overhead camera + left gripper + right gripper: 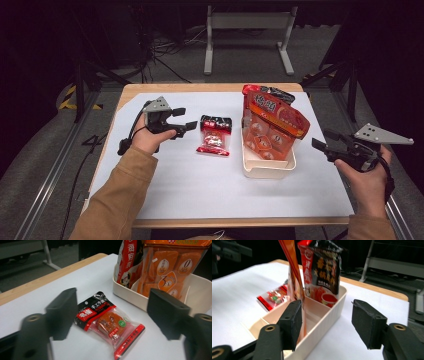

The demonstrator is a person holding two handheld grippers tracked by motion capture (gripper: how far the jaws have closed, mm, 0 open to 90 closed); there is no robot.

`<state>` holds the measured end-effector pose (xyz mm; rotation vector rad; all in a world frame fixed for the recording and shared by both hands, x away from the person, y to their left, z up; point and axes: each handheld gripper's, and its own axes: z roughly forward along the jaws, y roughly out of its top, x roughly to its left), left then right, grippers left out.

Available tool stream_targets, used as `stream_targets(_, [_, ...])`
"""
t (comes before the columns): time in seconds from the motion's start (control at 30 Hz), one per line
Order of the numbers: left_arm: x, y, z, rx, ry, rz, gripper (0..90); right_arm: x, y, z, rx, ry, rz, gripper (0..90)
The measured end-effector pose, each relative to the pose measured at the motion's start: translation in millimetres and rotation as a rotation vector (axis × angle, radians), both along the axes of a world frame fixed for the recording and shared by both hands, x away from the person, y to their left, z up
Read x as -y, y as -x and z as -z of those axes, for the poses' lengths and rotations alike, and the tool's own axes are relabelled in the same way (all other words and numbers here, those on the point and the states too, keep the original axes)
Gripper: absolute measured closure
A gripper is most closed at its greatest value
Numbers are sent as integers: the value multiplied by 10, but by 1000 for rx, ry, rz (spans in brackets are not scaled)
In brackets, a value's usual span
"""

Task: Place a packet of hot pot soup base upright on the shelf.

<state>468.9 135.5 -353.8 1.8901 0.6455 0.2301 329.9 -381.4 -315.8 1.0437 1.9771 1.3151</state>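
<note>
The small red snack packet [215, 136] lies flat on the table [165, 200], just left of the cream bin [267, 170] holding two upright bags. The left gripper [182, 119] is the nearer one, its fingers [62, 312] spread with nothing between them, the packet straight ahead. Its long axis runs slantwise across their gap. The right gripper [325, 140], fingers wide and empty, hangs beyond the bin.

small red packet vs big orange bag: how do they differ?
The small red packet lies flat on the white sheet; the big orange bag stands upright in the cream bin. The packet is much smaller and holds one block; the bag holds several. Both have clear windows.
</note>
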Motion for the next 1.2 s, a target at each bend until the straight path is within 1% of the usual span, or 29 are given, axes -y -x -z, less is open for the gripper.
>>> stream_targets(0.03, [0,0,0,0,0,0,333,0,0,0,0,0,0,426])
stream_targets(0.07, [16,-61,-4,-8,-21,0,335,14,-1,30,-9,-8,1,427])
stream_targets(0.1, [16,-61,-4,-8,-21,0,330,14,-1,30,-9,-8,1,427])
stream_targets(0.17, [52,-103,14,9,-37,-4,312,30,-13,57,-16,-2,7,429])
stream_targets(0.2, [66,-118,21,23,-47,0,307,39,-22,74,-17,-6,8,429])
stream_targets(0.23, [84,-133,28,28,-59,5,310,43,-27,84,-18,-10,8,429])
stream_targets(0.27, [113,-149,42,38,-58,3,303,47,-31,95,-22,-11,11,429])
stream_targets(0.33, [144,-183,56,43,-69,-12,288,52,-40,118,-25,-12,15,429])
stream_targets(0.37, [154,-205,63,41,-68,-20,291,54,-43,127,-26,-14,15,429])
stream_targets(0.4, [160,-247,73,17,-72,-20,295,59,-48,147,-27,-14,15,429])
stream_targets(0.43, [170,-273,83,4,-67,-27,300,60,-49,156,-30,-18,18,428])
stream_targets(0.47, [170,-273,83,4,-67,-27,331,60,-49,156,-30,-18,18,428])
stream_targets(0.5, [173,-294,89,3,-63,-34,331,65,-52,171,-31,-18,19,431])
stream_targets(0.53, [182,-311,99,-8,-52,-37,353,68,-52,183,-35,-20,21,432])
stream_targets(0.57, [190,-324,105,-7,-50,-36,353,72,-55,199,-38,-20,22,433])
stream_targets(0.6, [205,-339,107,-5,-59,-35,353,73,-55,208,-40,-21,23,433])
stream_targets(0.63, [231,-364,106,2,-77,-33,349,79,-59,236,-41,-22,26,434])
stream_targets(0.67, [249,-379,109,10,-93,-40,364,84,-60,250,-42,-23,25,435])
stream_targets(0.7, [249,-379,109,10,-93,-40,360,84,-60,250,-42,-23,25,435])
stream_targets(0.73, [268,-393,118,12,-96,-53,360,86,-63,265,-41,-27,25,435])
stream_targets(0.8, [291,-443,132,9,-103,-62,339,86,-66,297,-49,-32,23,435])
stream_targets(0.9, [316,-540,163,-2,-113,-80,299,73,-62,330,-58,-22,24,436])
stream_targets(0.93, [321,-561,171,2,-118,-82,285,71,-58,336,-57,-17,22,436])
stream_targets(0.97, [336,-583,190,-1,-117,-83,278,68,-55,341,-57,-16,22,436])
stream_targets(1.07, [363,-647,226,-8,-130,-78,246,66,-37,360,-59,-6,23,436])
stream_targets(1.13, [373,-666,237,-13,-128,-78,225,74,-21,375,-68,-4,29,437])
stream_targets(1.2, [408,-708,269,-16,-124,-74,225,78,-12,381,-71,-3,30,437])
